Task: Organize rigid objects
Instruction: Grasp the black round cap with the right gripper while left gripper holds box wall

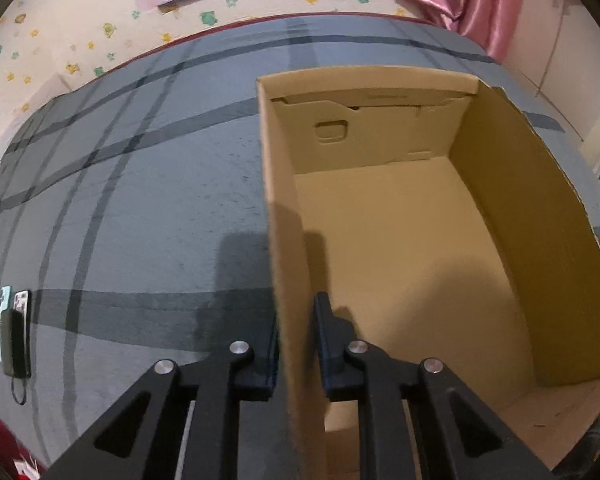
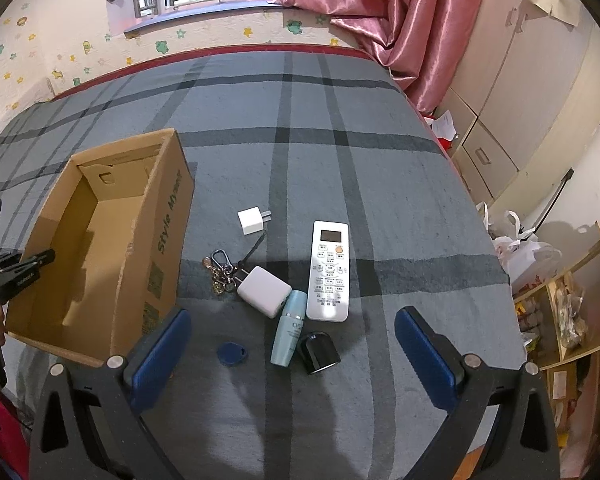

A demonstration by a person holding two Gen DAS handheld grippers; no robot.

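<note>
**Left hand-held gripper clamps the box wall while the right waits open over the loose items**

The left hand-held gripper (image 1: 296,340) is closed down on the near left wall of the open brown cardboard box (image 1: 400,240), one finger outside and one inside, pads against the card. This looks like a steadying hold, so the box will not slide on the grey plaid bedspread (image 2: 340,120) when things drop in. Ahead of that gripper and to its right the box floor is bare; nothing has gone in yet.

The right hand-held gripper (image 2: 292,344) hangs with its jaws spread wide and nothing in them. The task's things lie in a loose cluster on the bed right between and just beyond its blue pads (image 2: 160,344):
- a blue oval key tag (image 2: 232,353) nearest the left pad
- a pale teal bottle (image 2: 288,330) with a black round cap (image 2: 319,351) beside it
- a larger white charger plug (image 2: 264,291) touching the bottle's top
- a white remote control (image 2: 328,272) further ahead
- a metal keyring bunch (image 2: 220,270) and a small white cube plug (image 2: 252,220) beyond

The box stands just left of this gripper, a short carry away
</note>
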